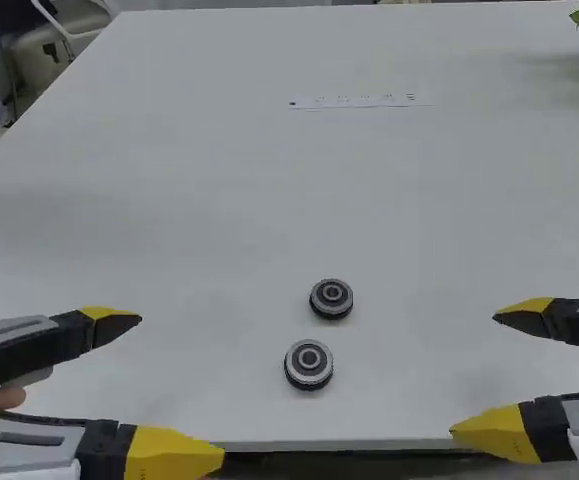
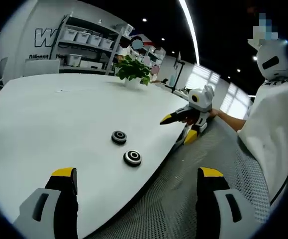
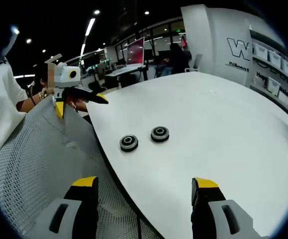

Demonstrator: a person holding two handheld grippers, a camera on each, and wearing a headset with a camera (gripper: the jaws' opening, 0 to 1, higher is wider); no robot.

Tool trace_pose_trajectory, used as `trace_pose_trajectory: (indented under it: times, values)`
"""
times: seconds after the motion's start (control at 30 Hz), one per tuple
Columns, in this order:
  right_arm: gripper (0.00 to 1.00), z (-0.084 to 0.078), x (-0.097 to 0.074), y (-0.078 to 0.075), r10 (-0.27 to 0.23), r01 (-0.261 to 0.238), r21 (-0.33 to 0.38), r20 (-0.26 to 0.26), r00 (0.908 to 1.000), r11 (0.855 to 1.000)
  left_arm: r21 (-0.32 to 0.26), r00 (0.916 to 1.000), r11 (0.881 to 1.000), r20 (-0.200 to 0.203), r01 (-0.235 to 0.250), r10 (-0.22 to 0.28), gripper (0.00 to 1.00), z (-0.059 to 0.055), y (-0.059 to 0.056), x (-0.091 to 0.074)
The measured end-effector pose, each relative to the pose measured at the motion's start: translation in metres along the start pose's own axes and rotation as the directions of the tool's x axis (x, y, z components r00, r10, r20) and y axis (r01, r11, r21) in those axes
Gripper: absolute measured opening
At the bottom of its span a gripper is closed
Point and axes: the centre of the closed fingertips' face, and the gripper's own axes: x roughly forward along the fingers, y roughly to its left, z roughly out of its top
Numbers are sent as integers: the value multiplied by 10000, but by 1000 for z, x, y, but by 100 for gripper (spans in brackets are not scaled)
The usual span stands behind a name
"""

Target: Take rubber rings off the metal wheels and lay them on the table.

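Two small metal wheels with black rubber rings lie flat on the white table (image 1: 219, 200) near its front edge: one (image 1: 331, 298) a little farther back, one (image 1: 309, 364) nearer me. The left gripper view shows them as wheel (image 2: 119, 137) and wheel (image 2: 133, 158); the right gripper view as wheel (image 3: 159, 133) and wheel (image 3: 129, 143). My left gripper (image 1: 154, 385) hangs at the front left, open, with nothing between its yellow-tipped jaws. My right gripper (image 1: 489, 375) is at the front right, open and empty too. Both stand well apart from the wheels.
A faint printed line of text (image 1: 359, 100) marks the table's far middle. A potted green plant (image 2: 132, 69) stands at the far right corner. A chair (image 1: 54, 40) sits beyond the far left corner. Grey mesh flooring (image 3: 44, 159) lies below the table's front edge.
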Motion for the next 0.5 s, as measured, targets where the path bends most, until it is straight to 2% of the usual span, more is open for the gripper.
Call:
trace_pose_trajectory:
  times: [0.5]
  values:
    - [74,-1,1,1,30,-31,-71,-76,10000,10000,18,9999,10000,-107,-14,14,99,-1,0,0]
